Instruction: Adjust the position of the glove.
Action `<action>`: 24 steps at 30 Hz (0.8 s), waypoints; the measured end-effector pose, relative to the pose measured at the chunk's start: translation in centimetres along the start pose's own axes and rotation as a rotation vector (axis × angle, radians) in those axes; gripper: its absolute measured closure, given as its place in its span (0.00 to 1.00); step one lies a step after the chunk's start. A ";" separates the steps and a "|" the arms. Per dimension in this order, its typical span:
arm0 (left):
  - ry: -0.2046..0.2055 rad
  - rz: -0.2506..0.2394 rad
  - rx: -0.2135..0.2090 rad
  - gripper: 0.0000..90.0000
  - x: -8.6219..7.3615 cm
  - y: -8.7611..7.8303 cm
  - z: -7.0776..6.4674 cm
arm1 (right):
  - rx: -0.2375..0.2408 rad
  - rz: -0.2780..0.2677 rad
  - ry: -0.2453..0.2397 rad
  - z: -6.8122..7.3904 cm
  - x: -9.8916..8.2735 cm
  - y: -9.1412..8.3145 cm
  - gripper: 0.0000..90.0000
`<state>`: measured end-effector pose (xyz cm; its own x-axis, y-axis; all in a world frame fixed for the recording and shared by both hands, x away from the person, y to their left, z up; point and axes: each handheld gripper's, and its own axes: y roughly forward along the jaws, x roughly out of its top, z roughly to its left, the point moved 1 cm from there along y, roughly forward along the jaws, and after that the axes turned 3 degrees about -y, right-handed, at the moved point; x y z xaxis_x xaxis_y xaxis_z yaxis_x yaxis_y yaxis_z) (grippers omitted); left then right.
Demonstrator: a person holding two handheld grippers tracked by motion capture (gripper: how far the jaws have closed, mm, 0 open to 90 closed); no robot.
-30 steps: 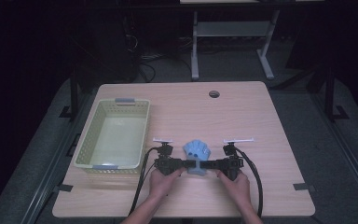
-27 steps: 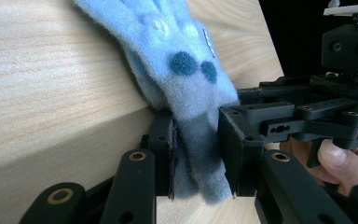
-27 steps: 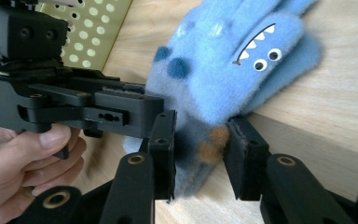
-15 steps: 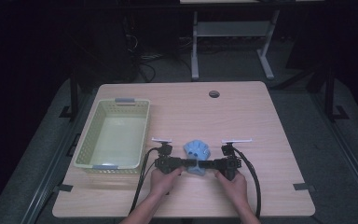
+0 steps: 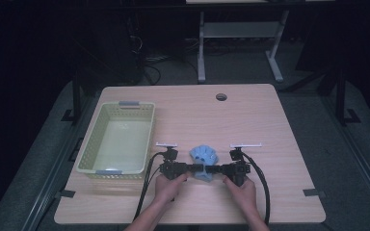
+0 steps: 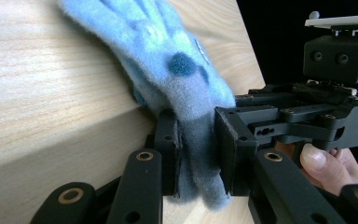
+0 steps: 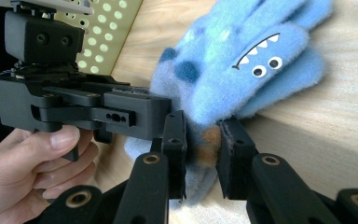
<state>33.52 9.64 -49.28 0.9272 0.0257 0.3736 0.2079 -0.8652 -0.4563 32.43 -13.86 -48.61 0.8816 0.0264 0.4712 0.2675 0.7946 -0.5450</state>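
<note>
Your wooden table carries a pale green perforated basket at about nine o'clock from centre; its floor shows bare. Your two forearms enter from six o'clock, hands level and facing each other across the near edge. Your left hand and right hand each grasp a tool from beneath, jaws pointing inward toward one another. Between them, at roughly six o'clock from the table's centre, lies the blue fleece glove with a toothed monster face, resting on the tabletop. Your left gripper has just been closing and now pinches the glove's cuff between its pads. Your right gripper has likewise been closing and clamps the same cuff from the opposite side.
</note>
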 end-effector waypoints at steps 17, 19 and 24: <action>0.055 -0.036 -0.029 0.79 0.7 -1.1 -2.0 | 0.012 -0.048 -0.037 1.6 0.7 -1.5 0.85; 0.072 -0.034 -0.028 0.79 0.9 -1.3 -2.5 | 0.015 -0.056 -0.044 1.9 0.9 -1.8 0.85; 0.098 -0.038 -0.019 0.79 1.4 -1.8 -3.4 | 0.024 -0.072 -0.060 2.5 1.3 -2.4 0.85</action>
<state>33.41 9.52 -45.19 0.8835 0.0103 0.4683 0.2354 -0.8740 -0.4250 31.98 -14.25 -44.95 0.8353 0.0043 0.5498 0.3195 0.8100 -0.4917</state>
